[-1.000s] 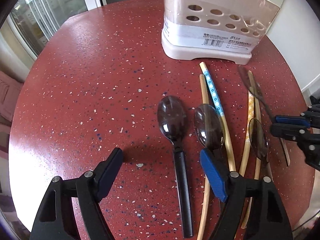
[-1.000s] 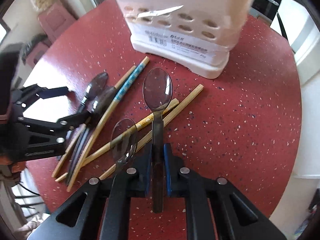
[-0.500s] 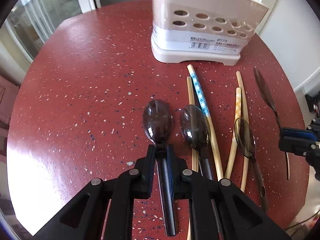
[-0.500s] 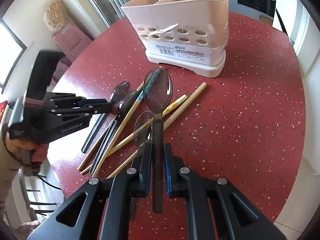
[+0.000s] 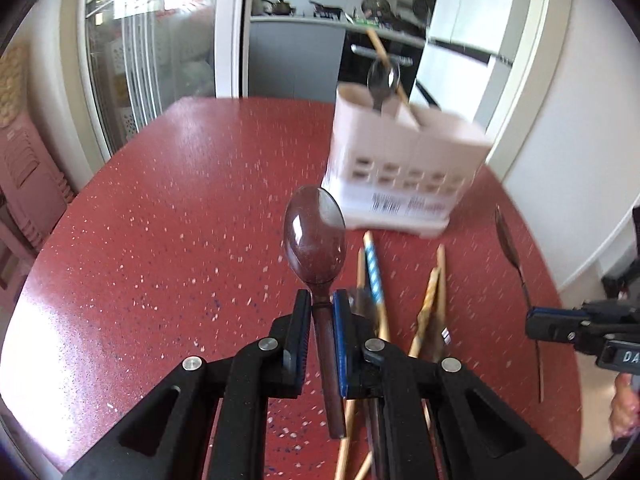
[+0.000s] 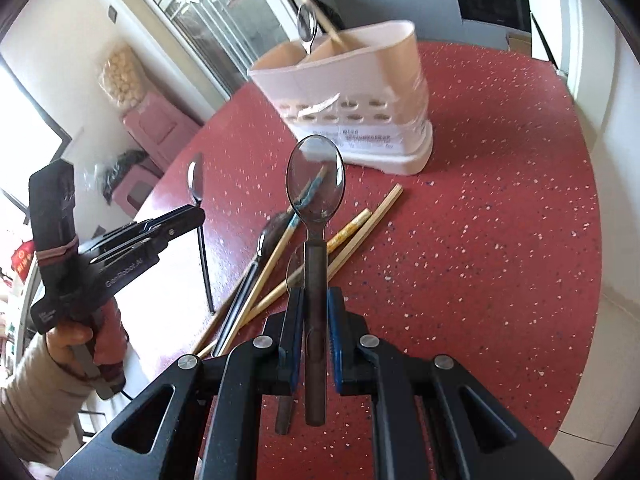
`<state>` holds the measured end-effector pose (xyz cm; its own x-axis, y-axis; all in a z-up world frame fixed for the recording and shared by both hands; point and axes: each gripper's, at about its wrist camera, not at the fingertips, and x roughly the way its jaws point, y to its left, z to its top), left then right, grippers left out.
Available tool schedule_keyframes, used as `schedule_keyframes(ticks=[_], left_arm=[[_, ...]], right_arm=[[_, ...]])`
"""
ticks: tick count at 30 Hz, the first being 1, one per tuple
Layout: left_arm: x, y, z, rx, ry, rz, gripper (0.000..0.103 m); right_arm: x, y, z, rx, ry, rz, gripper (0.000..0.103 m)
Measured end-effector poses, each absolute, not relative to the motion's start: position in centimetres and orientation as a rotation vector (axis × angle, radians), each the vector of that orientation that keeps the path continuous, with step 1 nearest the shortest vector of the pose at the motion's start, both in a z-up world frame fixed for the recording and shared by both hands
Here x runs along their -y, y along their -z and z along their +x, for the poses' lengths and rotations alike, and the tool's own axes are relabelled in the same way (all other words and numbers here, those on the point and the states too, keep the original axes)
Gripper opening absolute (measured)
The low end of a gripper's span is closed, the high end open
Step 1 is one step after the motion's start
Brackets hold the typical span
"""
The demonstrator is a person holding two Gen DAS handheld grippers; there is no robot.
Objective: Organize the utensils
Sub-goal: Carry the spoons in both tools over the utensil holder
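My left gripper [image 5: 322, 312] is shut on the neck of a dark translucent spoon [image 5: 315, 246], held above the table. The right gripper [image 6: 316, 308] is shut on the handle of a clear smoky spoon [image 6: 315, 178], bowl forward, also off the table. A pale pink utensil holder [image 5: 404, 168] [image 6: 352, 92] stands beyond both, with a metal spoon [image 6: 307, 28] and a chopstick in it. Several chopsticks [image 5: 374, 268] [image 6: 360, 232] and a dark spoon [image 6: 272, 232] lie on the table between the grippers. The right wrist view shows the left gripper [image 6: 188, 216] from the side.
The round red speckled table [image 5: 180, 220] ends close to a white wall on the right. A person's hand and sleeve [image 6: 80, 344] hold the left gripper. Pink furniture [image 6: 160, 128] and glass doors stand to the left, kitchen counters behind the holder.
The left gripper went from open to shut on the dark spoon, then lifted it off the table. The right gripper rose with its spoon. Both now point more toward the holder.
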<state>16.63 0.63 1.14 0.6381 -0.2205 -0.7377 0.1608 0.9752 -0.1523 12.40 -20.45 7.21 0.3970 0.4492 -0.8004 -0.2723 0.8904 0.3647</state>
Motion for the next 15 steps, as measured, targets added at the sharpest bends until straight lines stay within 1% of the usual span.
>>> schedule_keyframes(ticks=[8,15], left_arm=[[-1.0,-4.3,15.0,-0.765,0.218,-0.118,0.041],[-1.1,-7.8,15.7,-0.689,0.221,-0.139,0.041]], right_arm=[[20.8,-9.7,13.2,-0.986,-0.453,0.219,0.013],[20.7,-12.1,14.2,-0.903,-0.445,0.225,0.013]])
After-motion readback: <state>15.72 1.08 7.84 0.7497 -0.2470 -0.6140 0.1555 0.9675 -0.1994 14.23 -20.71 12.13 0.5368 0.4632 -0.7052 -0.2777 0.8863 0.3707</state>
